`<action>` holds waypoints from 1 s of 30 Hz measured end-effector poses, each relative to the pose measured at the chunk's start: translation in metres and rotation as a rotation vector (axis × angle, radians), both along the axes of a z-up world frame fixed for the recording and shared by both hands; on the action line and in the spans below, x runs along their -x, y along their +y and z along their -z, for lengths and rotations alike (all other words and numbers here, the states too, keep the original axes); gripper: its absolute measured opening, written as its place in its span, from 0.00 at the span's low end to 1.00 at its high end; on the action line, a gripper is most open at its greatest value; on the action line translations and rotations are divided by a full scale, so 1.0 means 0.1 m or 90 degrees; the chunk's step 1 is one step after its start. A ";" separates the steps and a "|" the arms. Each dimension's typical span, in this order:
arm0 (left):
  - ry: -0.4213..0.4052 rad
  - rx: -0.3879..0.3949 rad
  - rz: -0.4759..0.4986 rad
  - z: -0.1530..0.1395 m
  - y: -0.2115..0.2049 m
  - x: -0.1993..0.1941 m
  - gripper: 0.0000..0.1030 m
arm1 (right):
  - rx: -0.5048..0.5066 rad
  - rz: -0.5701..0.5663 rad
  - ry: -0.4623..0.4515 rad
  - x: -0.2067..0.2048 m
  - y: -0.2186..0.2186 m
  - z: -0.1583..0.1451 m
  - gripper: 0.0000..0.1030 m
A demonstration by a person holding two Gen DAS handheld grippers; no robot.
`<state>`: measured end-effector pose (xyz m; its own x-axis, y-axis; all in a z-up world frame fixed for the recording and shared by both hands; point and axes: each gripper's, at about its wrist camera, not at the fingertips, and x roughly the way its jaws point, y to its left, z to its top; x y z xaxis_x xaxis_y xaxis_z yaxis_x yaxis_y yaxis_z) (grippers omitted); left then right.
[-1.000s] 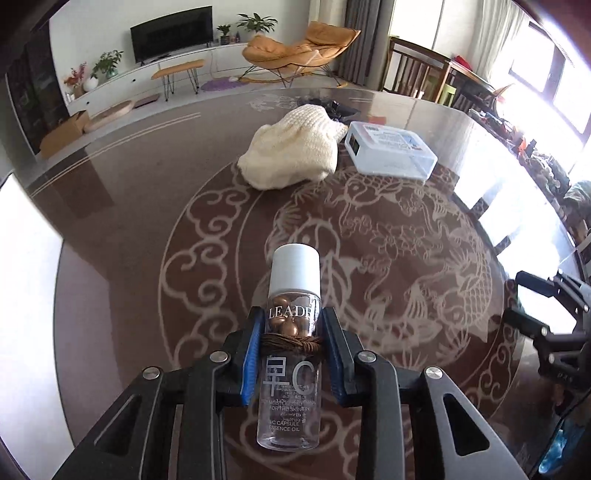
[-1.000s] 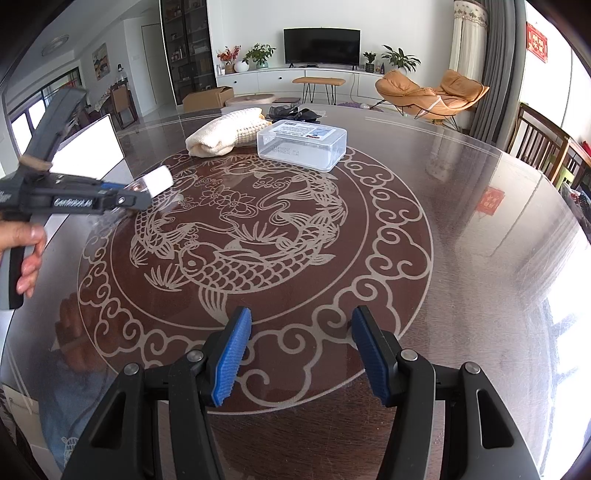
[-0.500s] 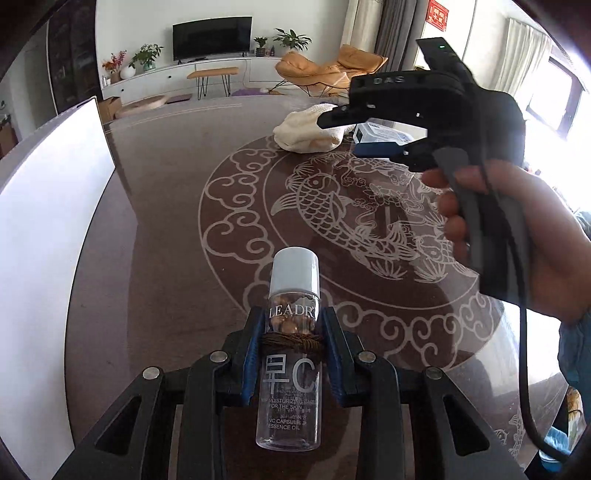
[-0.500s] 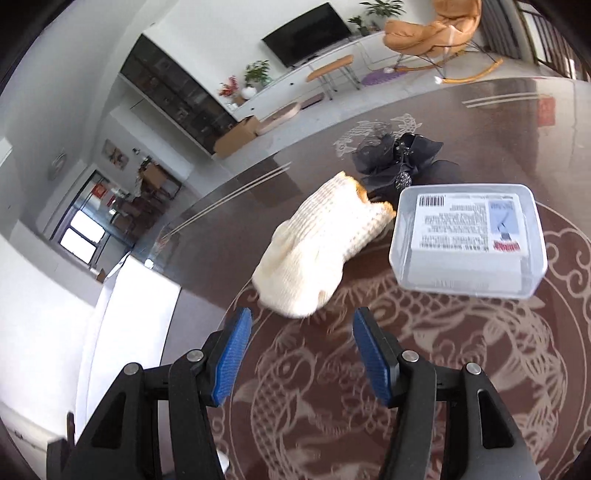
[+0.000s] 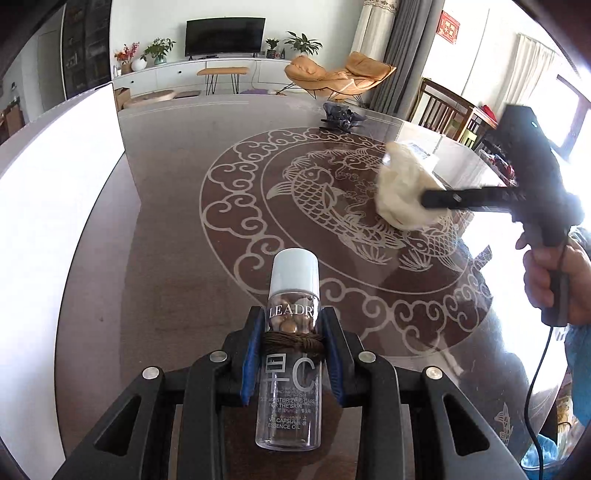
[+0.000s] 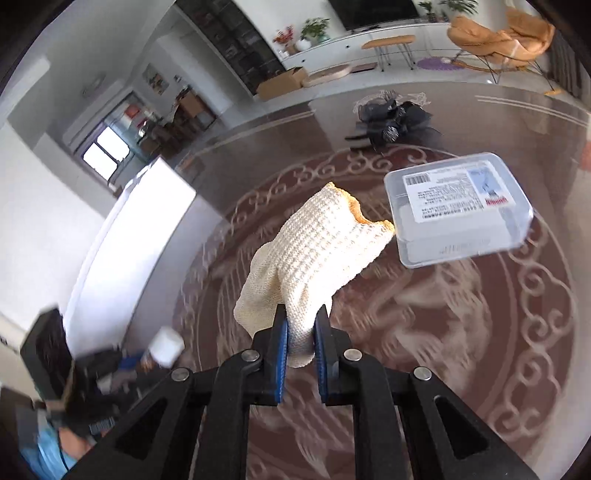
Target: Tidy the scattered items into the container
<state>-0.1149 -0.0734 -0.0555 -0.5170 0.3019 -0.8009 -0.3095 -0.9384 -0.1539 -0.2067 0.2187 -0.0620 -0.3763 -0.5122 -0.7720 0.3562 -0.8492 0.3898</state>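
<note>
Between the right tool's (image 6: 300, 341) just-closed pads, the cream knit glove (image 6: 314, 254) sits clamped.

A television (image 5: 224, 36) stands behind an orange lounge chair (image 5: 338, 75) and potted plants (image 5: 159, 50).

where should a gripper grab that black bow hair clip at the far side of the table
Best guess: come from above onto the dark centre of the black bow hair clip, closing across its narrow middle. It lies flat, apart from the clear box, and its gauzy loops look too soft to pinch firmly.
</note>
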 end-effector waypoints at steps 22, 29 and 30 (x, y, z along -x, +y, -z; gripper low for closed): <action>0.032 0.040 -0.043 0.09 0.27 -0.03 0.80 | -0.236 0.175 0.124 -1.34 0.29 0.08 0.57; 0.027 0.065 -0.046 0.10 0.31 -0.05 0.92 | -0.235 0.181 0.122 -1.34 0.29 0.06 0.58; 0.027 0.063 -0.048 0.10 0.30 -0.05 0.92 | -0.234 0.181 0.122 -1.33 0.30 0.06 0.58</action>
